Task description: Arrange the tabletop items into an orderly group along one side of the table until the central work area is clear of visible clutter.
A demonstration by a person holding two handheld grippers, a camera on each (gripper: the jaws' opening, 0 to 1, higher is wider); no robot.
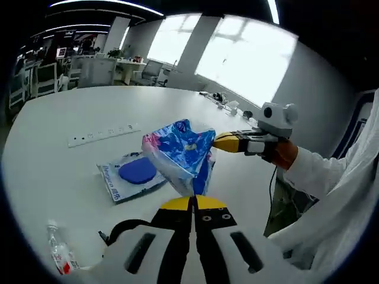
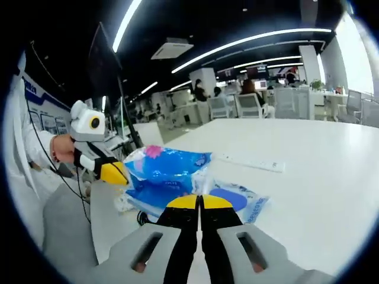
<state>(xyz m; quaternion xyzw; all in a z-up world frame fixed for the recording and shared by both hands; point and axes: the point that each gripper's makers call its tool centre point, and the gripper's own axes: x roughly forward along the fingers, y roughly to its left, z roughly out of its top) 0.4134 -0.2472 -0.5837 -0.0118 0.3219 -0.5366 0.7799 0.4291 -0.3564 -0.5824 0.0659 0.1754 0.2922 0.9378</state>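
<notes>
The left gripper point(image 1: 192, 201) has its two yellow-tipped jaws pressed together with no gap between them. The right gripper point(image 2: 200, 201) also has its jaws closed flat against each other. In the left gripper view, the right gripper comes in from the right side, carried by a hand point(image 1: 283, 154) in a white sleeve point(image 1: 331, 177).
</notes>
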